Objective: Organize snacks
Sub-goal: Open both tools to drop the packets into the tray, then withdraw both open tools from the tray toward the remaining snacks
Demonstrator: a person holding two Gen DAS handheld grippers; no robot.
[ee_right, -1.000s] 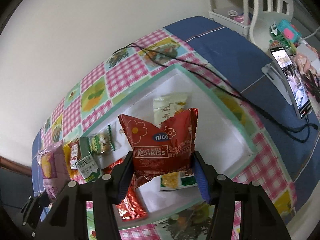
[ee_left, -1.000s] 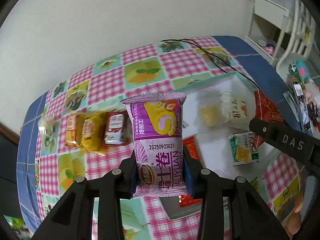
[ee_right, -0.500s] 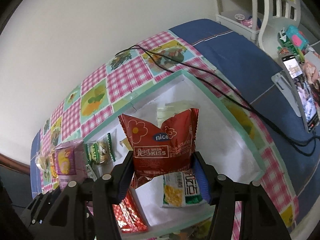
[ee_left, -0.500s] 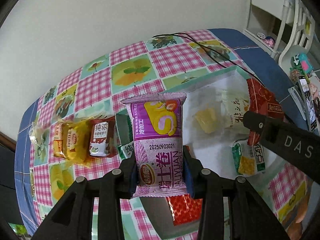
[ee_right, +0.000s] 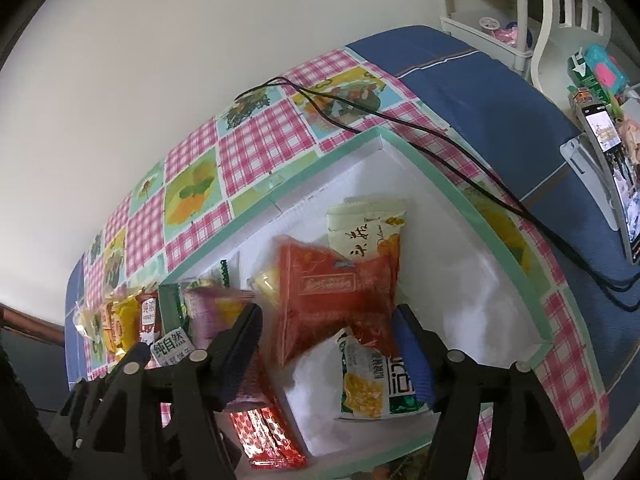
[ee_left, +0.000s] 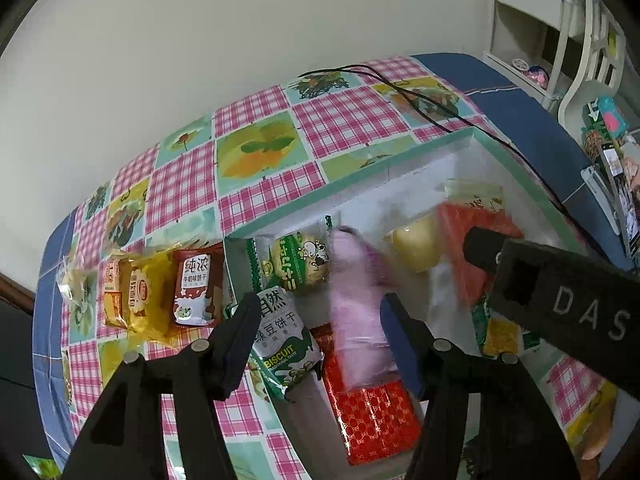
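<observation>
left gripper spread wide, gripping nothing | pink packet blurred, dropping into tray | right gripper also spread, red packet falling mid-tray, likely released for sorting

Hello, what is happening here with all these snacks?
A person is sorting snacks into a white tray on the table. Both tongs are open now: the left tongs have just let go of a pink packet, the right tongs a red packet. Both packets look blurred, dropping into the tray.

Pink packet and red packet are motion-blurred.
</observation>
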